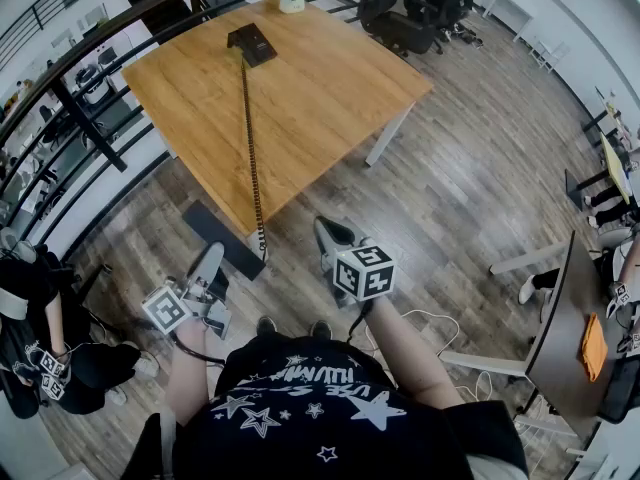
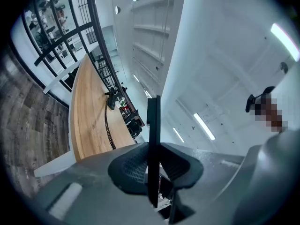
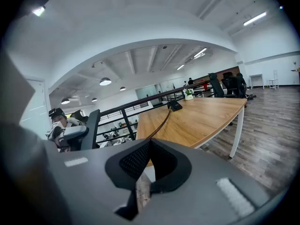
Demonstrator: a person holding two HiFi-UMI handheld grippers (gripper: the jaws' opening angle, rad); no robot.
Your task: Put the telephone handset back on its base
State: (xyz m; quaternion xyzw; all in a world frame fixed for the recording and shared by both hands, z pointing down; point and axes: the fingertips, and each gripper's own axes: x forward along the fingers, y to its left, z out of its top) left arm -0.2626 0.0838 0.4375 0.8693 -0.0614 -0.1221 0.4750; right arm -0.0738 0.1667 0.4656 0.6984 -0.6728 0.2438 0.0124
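The person wears a dark short-sleeved T-shirt (image 1: 320, 413) with white stars and white letters, and dark shoes (image 1: 266, 325). The grey plastic left gripper (image 1: 212, 258) and right gripper (image 1: 335, 236) each carry a white cube (image 1: 363, 271) with black square marks. Their pads (image 2: 133, 165) are black and bumpy.
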